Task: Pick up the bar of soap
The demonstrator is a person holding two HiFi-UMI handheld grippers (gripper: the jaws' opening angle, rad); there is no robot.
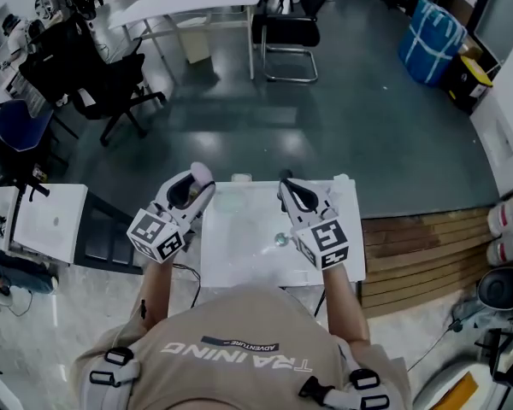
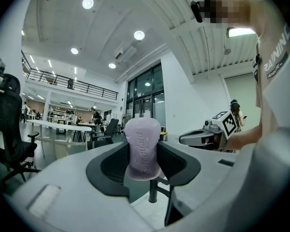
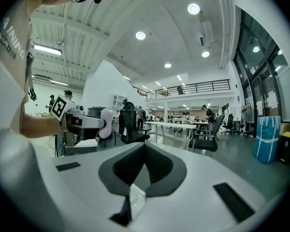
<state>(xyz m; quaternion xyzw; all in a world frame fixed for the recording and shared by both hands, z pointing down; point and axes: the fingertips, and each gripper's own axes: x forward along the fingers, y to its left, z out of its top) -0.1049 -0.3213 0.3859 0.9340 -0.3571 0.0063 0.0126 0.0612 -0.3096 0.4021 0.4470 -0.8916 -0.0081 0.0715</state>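
Left gripper (image 1: 191,186) is holding the lilac bar of soap (image 2: 142,149) upright above the far left corner of the desk (image 1: 239,259), fingers clamping the bar's sides. Right gripper (image 3: 144,150) is hovering above the desk, fingers pressing together, empty.

Round ceiling lights (image 3: 194,8) are shining over a tall white hall, its grey floor (image 1: 368,135) carrying black office chairs (image 1: 288,26), a long white table (image 1: 184,5) and a blue bin (image 1: 432,31), with wooden decking (image 1: 423,250) lying alongside.

Lilac bar of soap (image 2: 142,149), white table (image 1: 248,263)
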